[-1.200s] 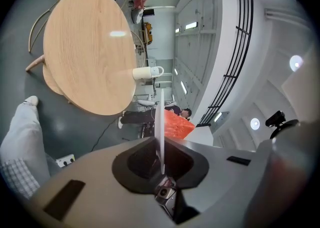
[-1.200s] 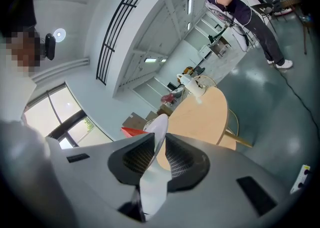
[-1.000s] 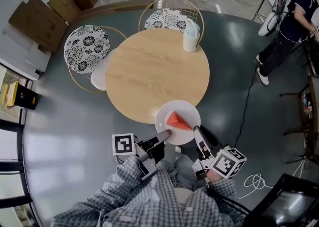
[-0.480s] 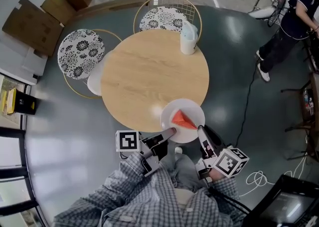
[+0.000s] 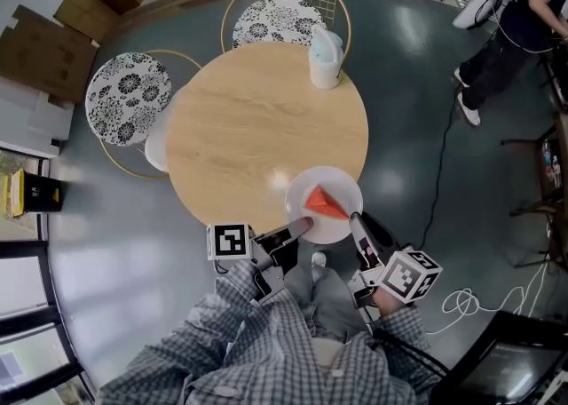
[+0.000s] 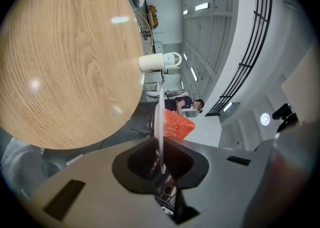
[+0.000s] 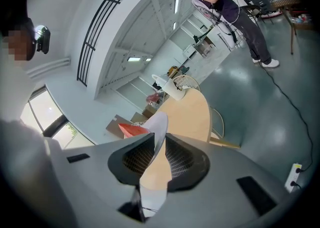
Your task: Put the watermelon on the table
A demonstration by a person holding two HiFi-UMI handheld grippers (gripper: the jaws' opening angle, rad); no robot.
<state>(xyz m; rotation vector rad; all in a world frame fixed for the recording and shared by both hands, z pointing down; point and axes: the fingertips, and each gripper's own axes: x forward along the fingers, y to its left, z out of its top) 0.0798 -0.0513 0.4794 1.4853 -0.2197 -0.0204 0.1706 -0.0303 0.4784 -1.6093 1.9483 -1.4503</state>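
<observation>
A red wedge of watermelon lies on a white plate that hangs partly over the near right edge of the round wooden table. My left gripper is shut on the plate's near left rim, and my right gripper is shut on its near right rim. In the left gripper view the plate runs edge-on between the jaws, with the watermelon beyond and the table to the left. In the right gripper view the plate sits between the jaws beside the watermelon.
A white jug stands at the table's far edge. Two patterned chairs ring the far left side. A person stands at the upper right. Cardboard boxes lie far left, and a cable curls on the floor.
Both grippers have carried the plate with the watermelon forward and a little lower, so more of it now overlaps the table's near right edge. Neither grip has changed.
</observation>
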